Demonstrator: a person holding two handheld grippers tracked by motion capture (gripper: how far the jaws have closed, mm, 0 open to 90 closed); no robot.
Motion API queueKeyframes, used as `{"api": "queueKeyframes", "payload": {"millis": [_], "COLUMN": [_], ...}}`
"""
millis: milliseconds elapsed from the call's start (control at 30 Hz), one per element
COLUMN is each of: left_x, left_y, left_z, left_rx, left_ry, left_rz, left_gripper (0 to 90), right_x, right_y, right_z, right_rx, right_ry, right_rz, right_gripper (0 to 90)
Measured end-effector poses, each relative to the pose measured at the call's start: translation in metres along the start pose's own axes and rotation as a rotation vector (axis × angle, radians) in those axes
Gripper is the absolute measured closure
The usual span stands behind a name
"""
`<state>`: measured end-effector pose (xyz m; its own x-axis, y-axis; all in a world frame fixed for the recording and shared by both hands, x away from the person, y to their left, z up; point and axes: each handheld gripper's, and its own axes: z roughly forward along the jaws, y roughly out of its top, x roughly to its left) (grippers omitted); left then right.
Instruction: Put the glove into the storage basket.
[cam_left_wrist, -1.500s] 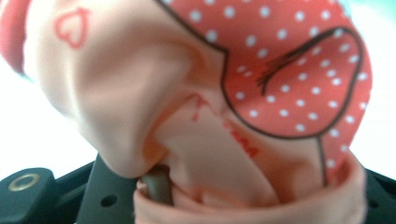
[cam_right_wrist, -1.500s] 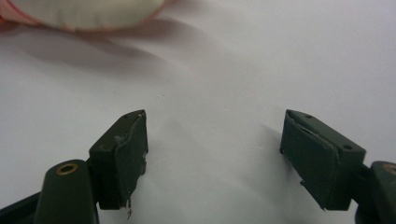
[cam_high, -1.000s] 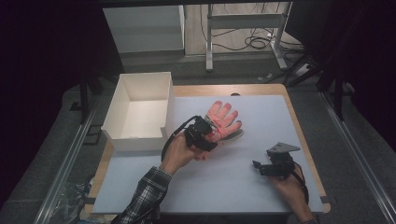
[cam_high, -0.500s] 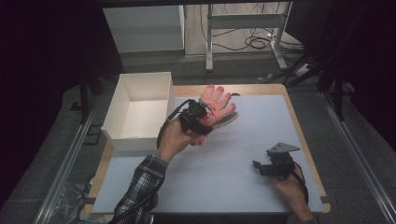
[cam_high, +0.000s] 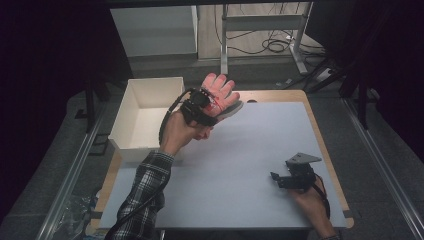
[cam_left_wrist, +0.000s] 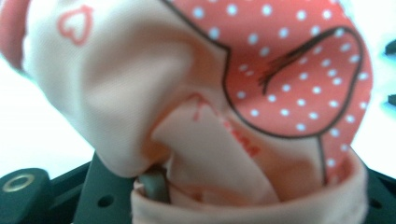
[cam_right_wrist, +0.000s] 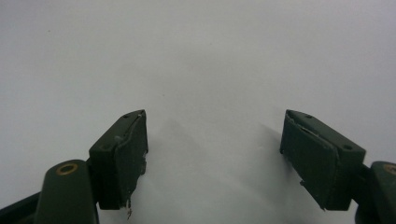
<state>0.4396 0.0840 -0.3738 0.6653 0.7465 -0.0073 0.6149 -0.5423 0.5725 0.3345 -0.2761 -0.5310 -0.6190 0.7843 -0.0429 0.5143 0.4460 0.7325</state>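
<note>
A pink glove (cam_high: 220, 93) with a red, white-dotted patch hangs above the table's back edge, fingers spread upward. My left gripper (cam_high: 207, 104) is shut on its cuff end and held up in the air, just right of the white box. In the left gripper view the glove (cam_left_wrist: 210, 93) hangs close in front of the lens and hides the black jaws, with cloth bunched between them. My right gripper (cam_high: 279, 180) rests low over the white mat at the front right. Its jaws stand open (cam_right_wrist: 215, 144) with nothing between them.
An open white box (cam_high: 150, 80), empty inside, stands at the table's left rear corner. The white mat (cam_high: 240, 150) covers the wooden tabletop. Behind the table are a metal frame's legs (cam_high: 224, 45) and cables on the floor.
My left gripper has risen and moved back and a little left, lifting the glove off the mat toward the box. The right gripper has kept still.
</note>
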Motion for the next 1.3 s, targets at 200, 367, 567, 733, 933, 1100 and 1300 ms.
{"api": "queueKeyframes", "payload": {"millis": [200, 367, 567, 733, 933, 1100, 1300], "left_x": [0.019, 0.031, 0.051, 0.067, 0.082, 0.099, 0.111], "left_y": [0.004, 0.004, -0.002, -0.013, -0.026, -0.046, -0.063], "left_z": [-0.014, -0.021, -0.032, -0.041, -0.049, -0.052, -0.05], "left_rx": [-0.005, -0.011, -0.024, -0.03, -0.035, -0.038, -0.032], "left_ry": [0.044, 0.076, 0.122, 0.156, 0.183, 0.213, 0.237], "left_rz": [-0.046, -0.075, -0.13, -0.176, -0.221, -0.289, -0.335], "left_gripper": [47.9, 47.8, 47.6, 47.4, 47.4, 46.9, 46.6], "right_x": [0.0, 0.0, 0.0, 0.0, 0.0, 0.0, 0.0], "right_y": [0.0, 0.0, 0.0, 0.0, 0.0, 0.0, 0.0], "right_z": [0.0, 0.0, 0.0, 0.0, 0.0, 0.0, 0.0], "right_rx": [0.0, 0.0, 0.0, 0.0, -0.001, -0.001, -0.001], "right_ry": [0.0, 0.0, 0.0, 0.0, -0.001, -0.001, -0.002], "right_rz": [0.0, 0.0, 0.0, 0.0, -0.003, -0.002, -0.003], "right_gripper": [23.5, 23.5, 23.5, 23.5, 23.5, 23.5, 23.5]}}
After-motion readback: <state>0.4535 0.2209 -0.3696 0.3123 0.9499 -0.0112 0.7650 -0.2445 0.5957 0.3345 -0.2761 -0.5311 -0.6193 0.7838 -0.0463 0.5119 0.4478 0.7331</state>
